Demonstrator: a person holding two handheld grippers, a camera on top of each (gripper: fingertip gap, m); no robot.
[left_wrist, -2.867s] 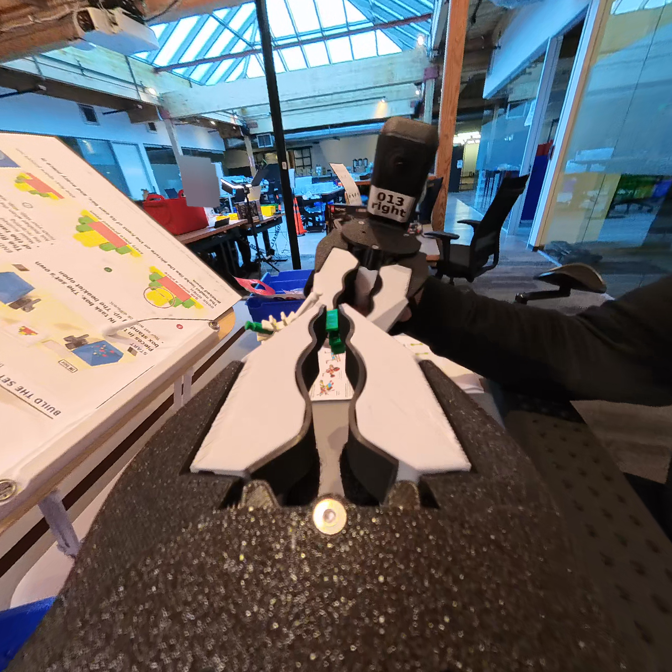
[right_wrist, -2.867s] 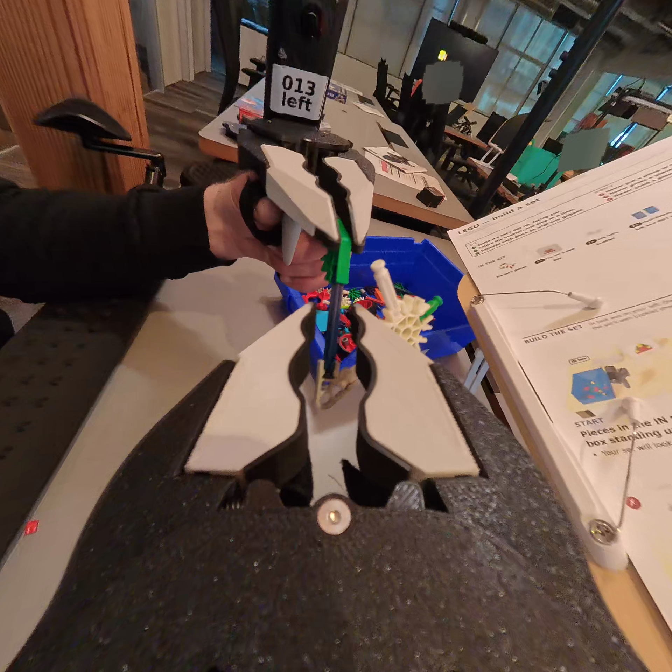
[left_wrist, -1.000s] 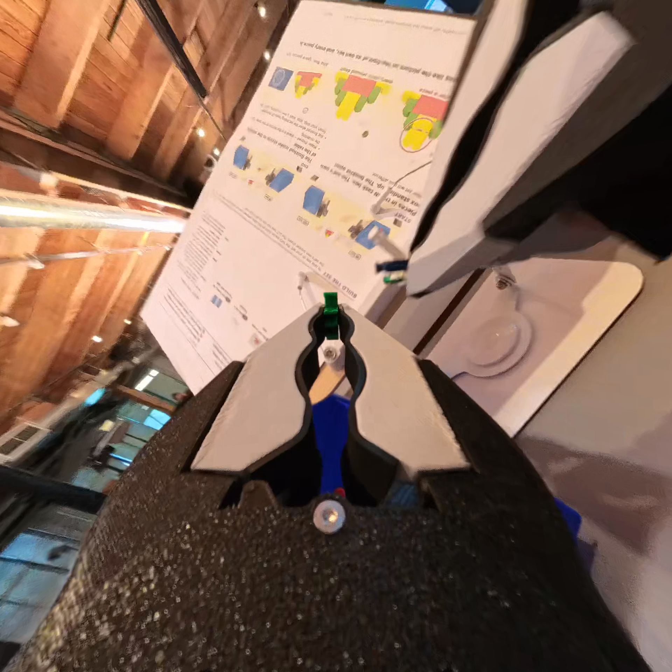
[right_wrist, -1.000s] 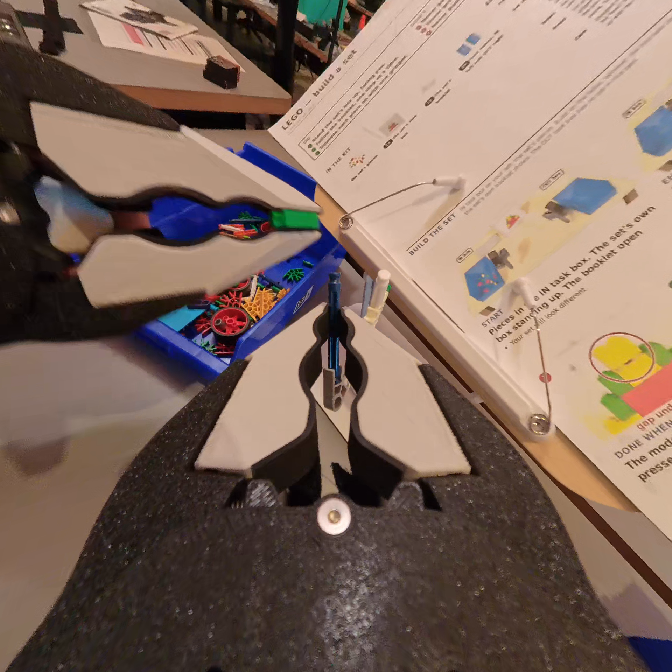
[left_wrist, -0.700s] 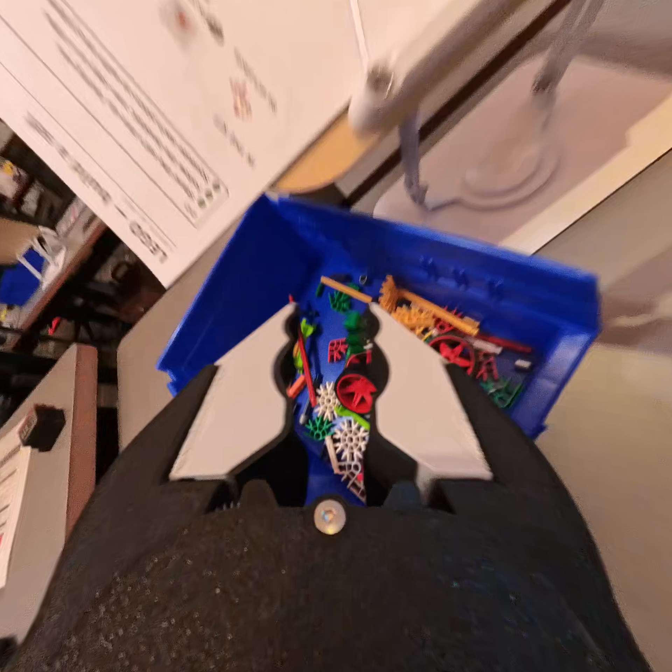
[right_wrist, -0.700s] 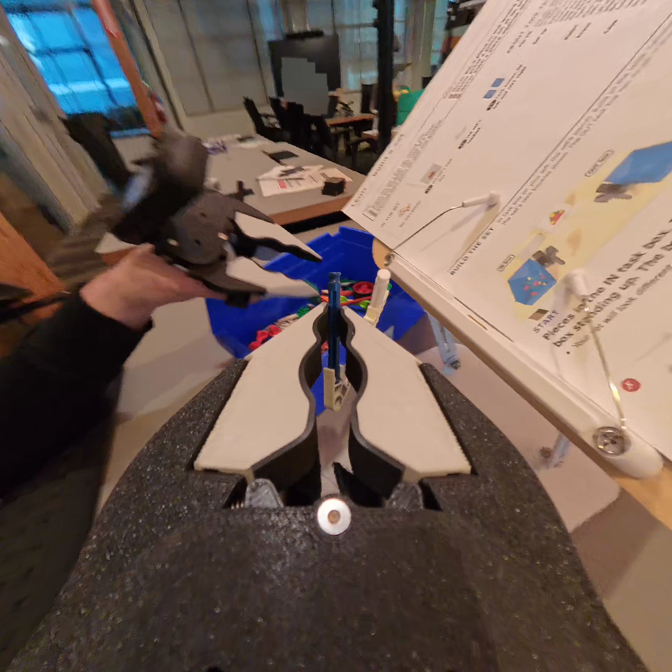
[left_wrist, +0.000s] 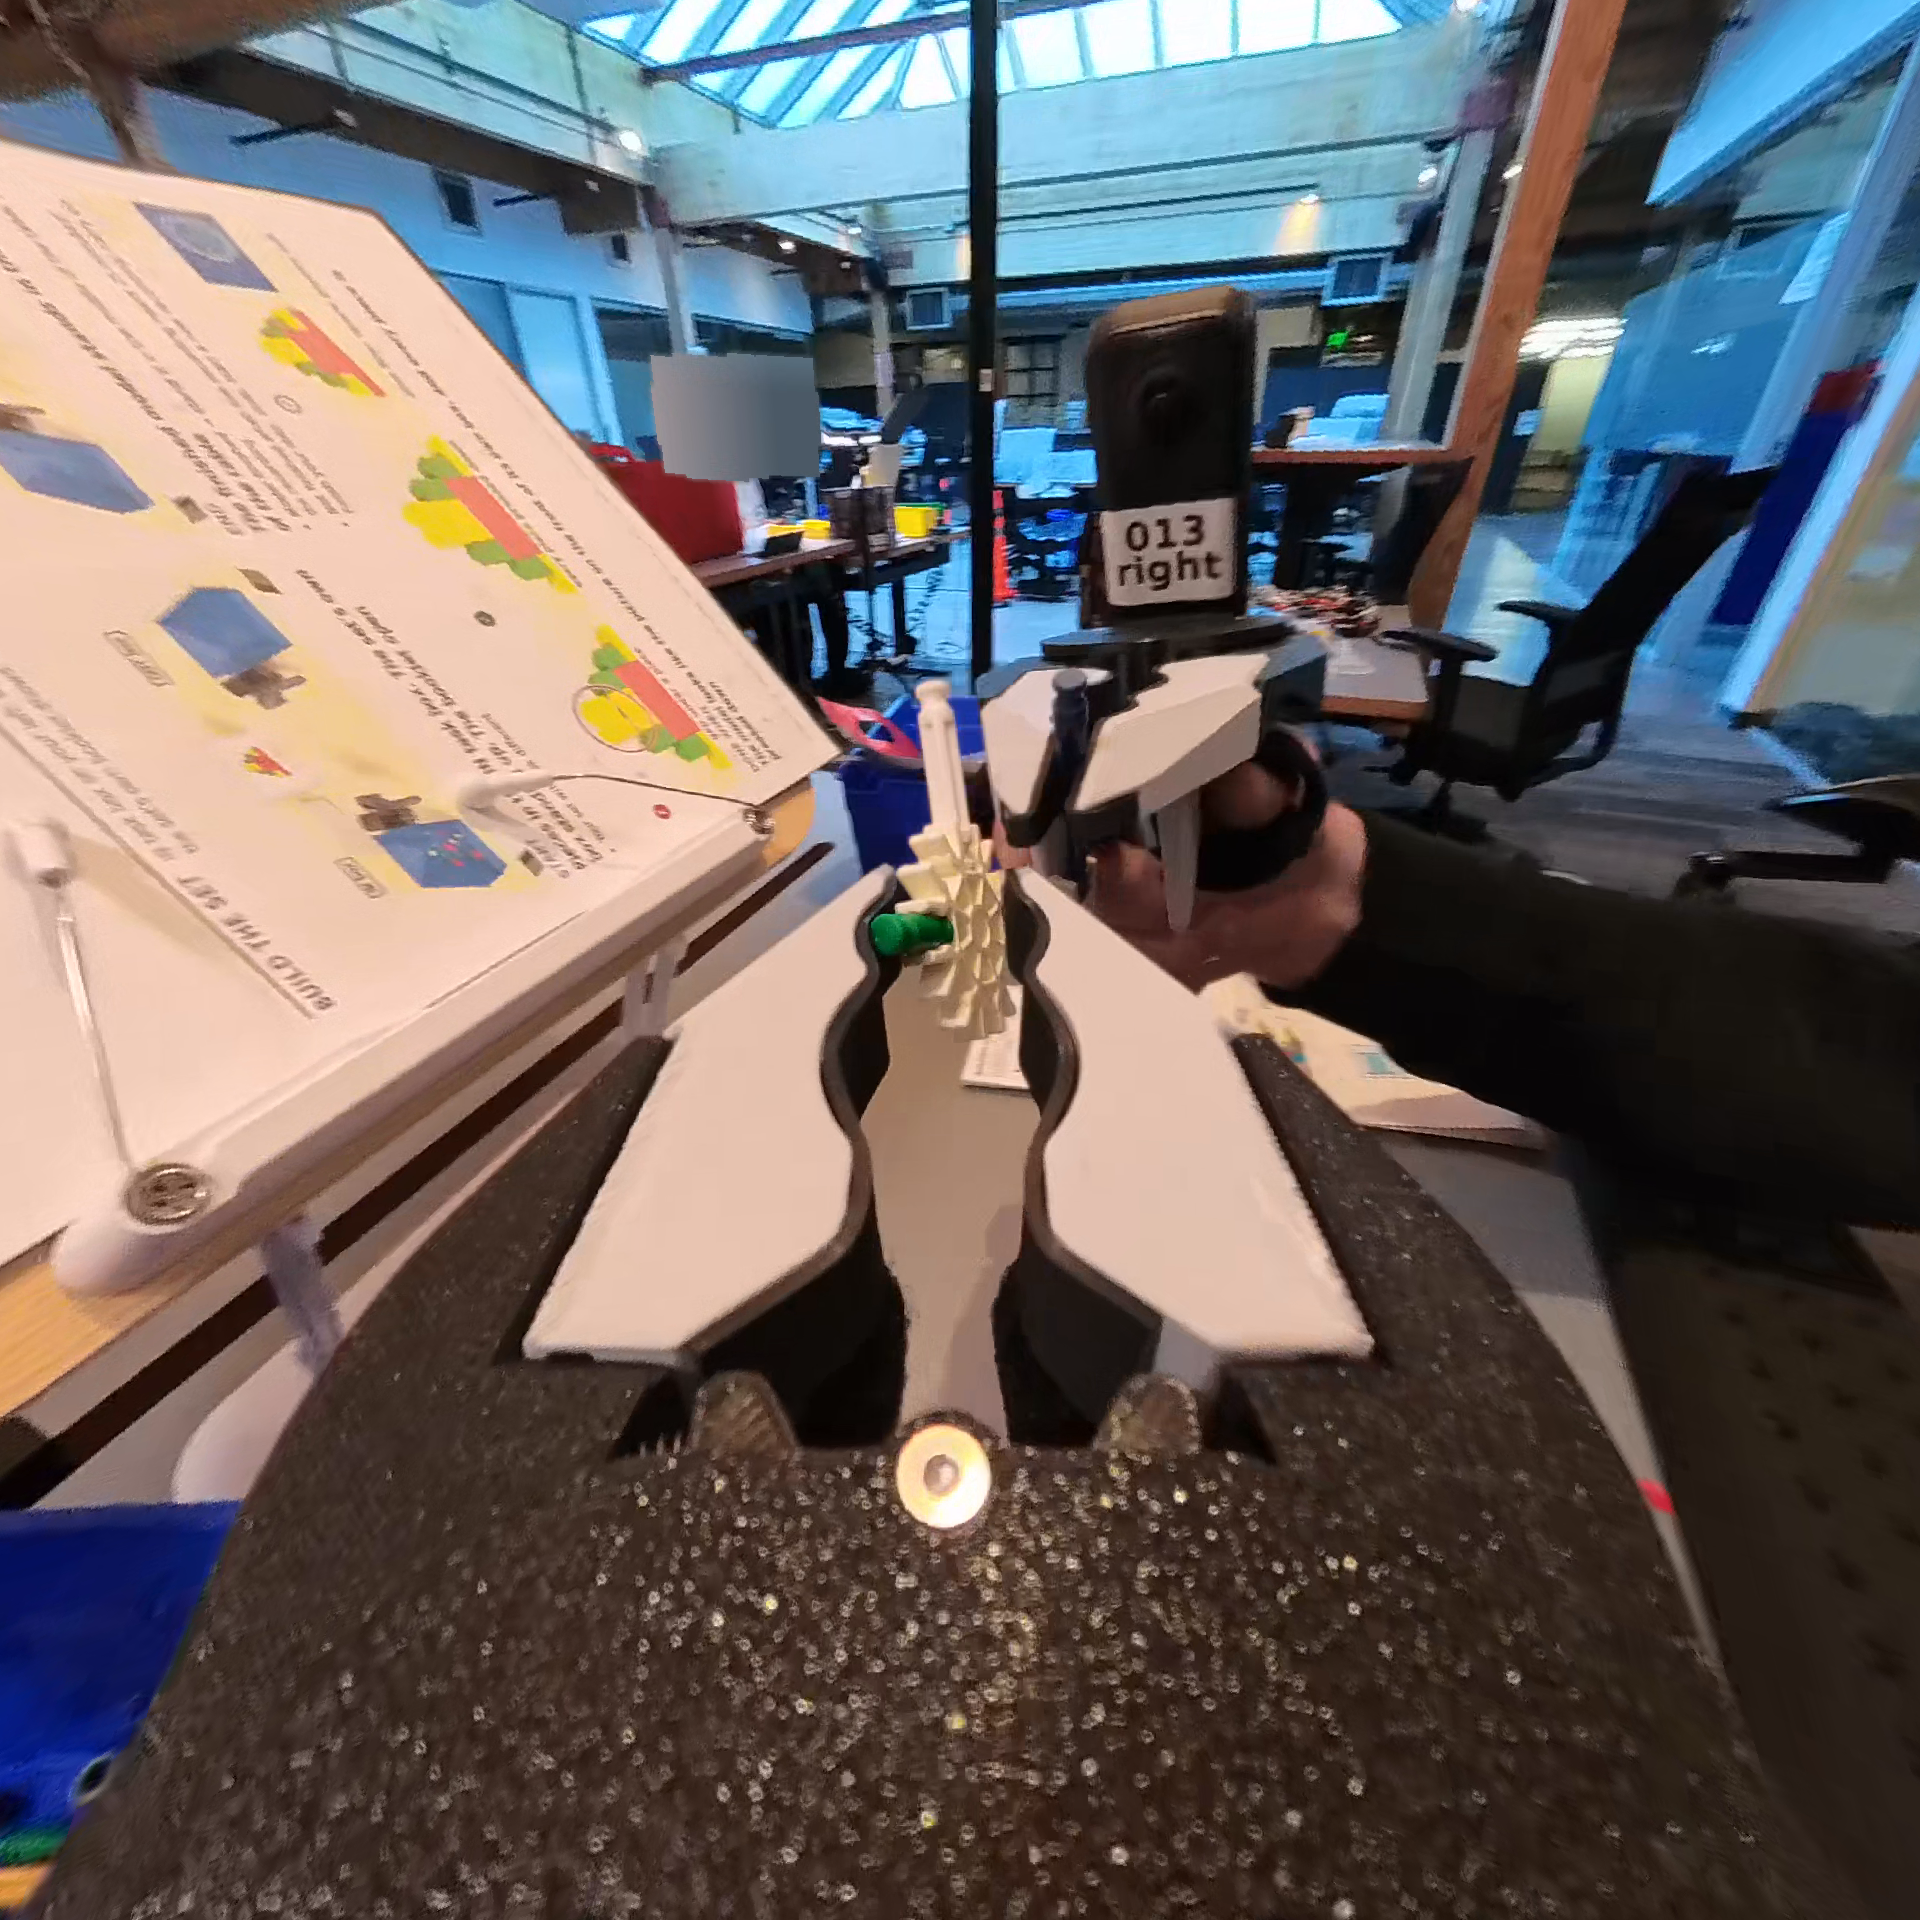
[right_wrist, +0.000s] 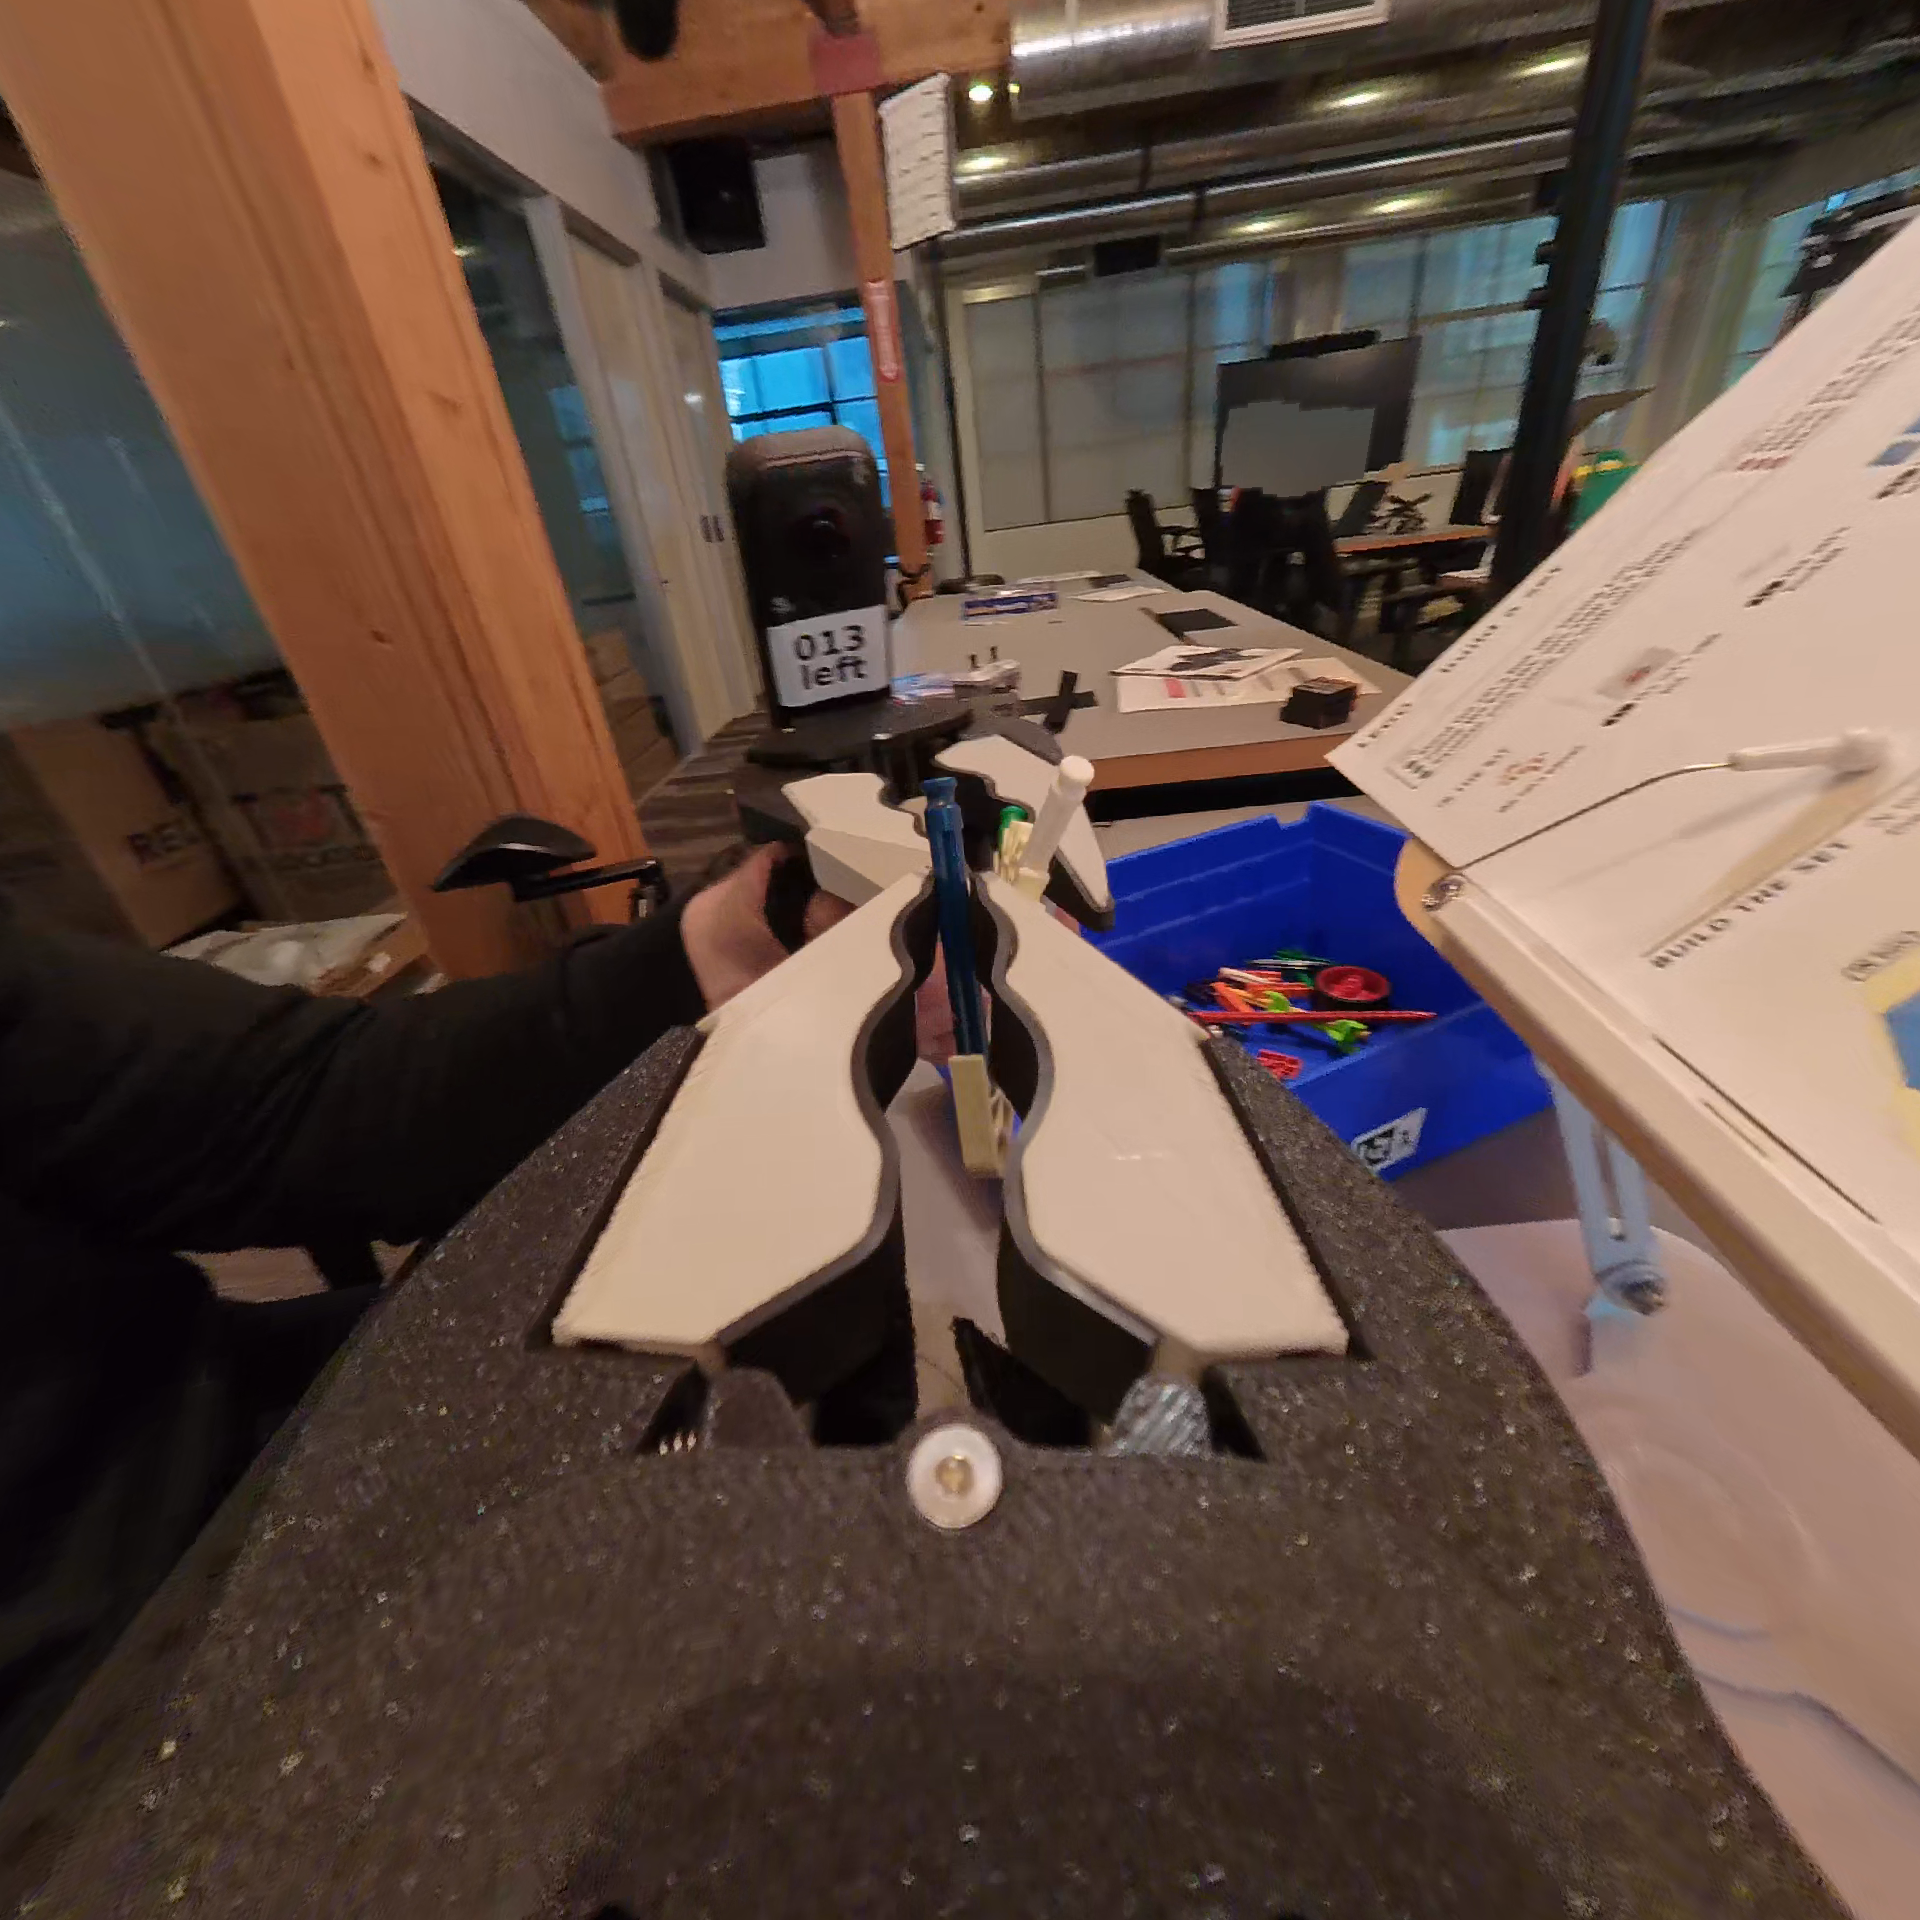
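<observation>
Over a grey workshop table (right_wrist: 1195, 764), the left gripper (left_wrist: 948, 914) clamped a white snowflake connector (left_wrist: 961, 935), the right gripper (right_wrist: 956, 904) pinched a blue rod (right_wrist: 951, 914); misalignment could jam them.

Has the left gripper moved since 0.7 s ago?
Yes. The left gripper was pointing down into the blue bin; now it is level beside the instruction board, shut on a white snowflake connector.

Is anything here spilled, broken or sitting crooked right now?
Nothing stands out. The left tool grips a white snowflake connector with a white rod and green stub. The right tool grips a blue rod. The loose pieces stay inside the blue bin.
</observation>
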